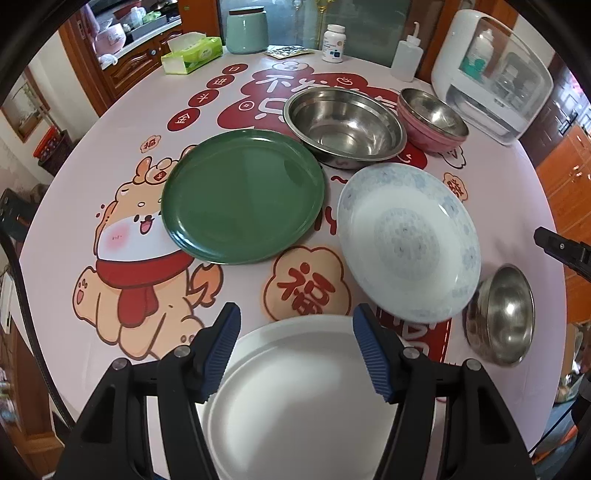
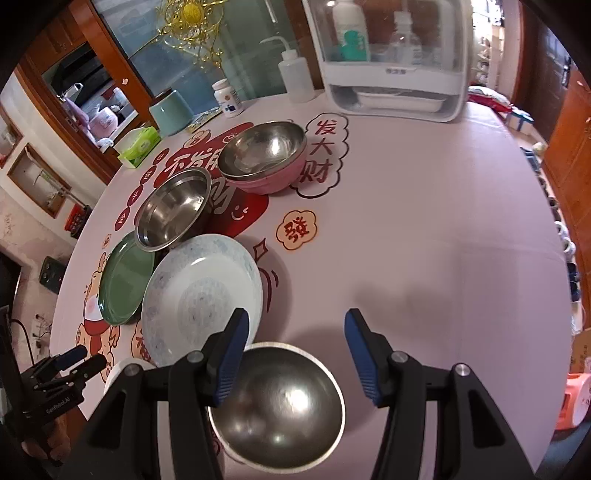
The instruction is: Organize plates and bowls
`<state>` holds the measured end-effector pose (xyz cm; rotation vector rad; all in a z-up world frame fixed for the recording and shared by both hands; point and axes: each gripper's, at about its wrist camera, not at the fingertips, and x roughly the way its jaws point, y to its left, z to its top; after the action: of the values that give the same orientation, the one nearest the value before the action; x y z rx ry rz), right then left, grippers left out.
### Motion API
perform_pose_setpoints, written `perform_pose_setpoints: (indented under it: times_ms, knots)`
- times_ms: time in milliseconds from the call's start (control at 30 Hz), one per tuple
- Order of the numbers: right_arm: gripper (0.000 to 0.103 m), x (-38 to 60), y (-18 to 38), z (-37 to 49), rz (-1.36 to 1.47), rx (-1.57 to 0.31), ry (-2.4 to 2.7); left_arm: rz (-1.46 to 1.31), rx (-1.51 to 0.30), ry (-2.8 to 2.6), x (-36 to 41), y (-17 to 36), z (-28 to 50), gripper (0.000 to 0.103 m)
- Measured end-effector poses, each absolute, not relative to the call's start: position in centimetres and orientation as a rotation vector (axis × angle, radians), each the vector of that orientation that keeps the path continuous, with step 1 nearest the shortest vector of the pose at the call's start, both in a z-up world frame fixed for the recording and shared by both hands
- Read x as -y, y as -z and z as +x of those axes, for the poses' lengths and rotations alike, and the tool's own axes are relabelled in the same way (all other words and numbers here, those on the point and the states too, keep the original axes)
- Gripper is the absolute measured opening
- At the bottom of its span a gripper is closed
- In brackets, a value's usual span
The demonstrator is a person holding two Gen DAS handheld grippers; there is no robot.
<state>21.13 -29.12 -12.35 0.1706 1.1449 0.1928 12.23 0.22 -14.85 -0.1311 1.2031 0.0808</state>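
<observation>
- left tongs (image 1: 295, 354): spread wide, nothing gripped, hanging over a plain white plate (image 1: 306, 398) at the near desk edge; blue ribbed pads (image 1: 221, 350) sit on either side of the plate's far rim, contact not clear
- right tongs (image 2: 293, 354): spread wide, nothing gripped, above a small steel bowl (image 2: 277, 402); shiny, empty, upright, and the left pad overlaps its rim in the view, touch cannot be told
- same small steel bowl seen from the left wrist at the right, just beside the patterned plate
- patterned plate (image 1: 410, 243): white with a pale blue floral band, deep, empty, mid-desk between white plate and steel bowls
- green plate (image 1: 243, 195): glossy dark green, flat, empty, left of the patterned plate, near it
- large steel bowl (image 1: 345, 127): empty, behind the green plate, its rim overlapping the plate edge in the right wrist view
- pink bowl (image 1: 430, 122): a steel bowl nested inside it, right of the large steel bowl, close beside
- desk (image 2: 424, 229): round, pink cloth with red cartoon print; right half bare
- far edge: tissue box (image 1: 192, 53), teal jar (image 1: 246, 31), pill bottle (image 1: 334, 43), squeeze bottle (image 1: 406, 55), white cabinet (image 1: 491, 74) with bottles inside
</observation>
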Motion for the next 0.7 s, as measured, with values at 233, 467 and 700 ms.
perform_pose_setpoints:
  times_ms: [233,467,700]
  knots:
    - [0.054,28.5,14.4,23.9,0.198,-1.185,-0.254,-0.166,-1.211,-0.077,0.8,15.9,13.5,0.062]
    - [0.054,27.5,16.7,25.2,0.247,-1.250,-0.313,-0.216,-1.224,-0.082,1.4,17.3,14.7,0.062]
    - [0.054,26.6,18.2,25.5,0.261,-1.295,-0.332,-0.261,-1.235,-0.088,1.5,18.7,15.7,0.062]
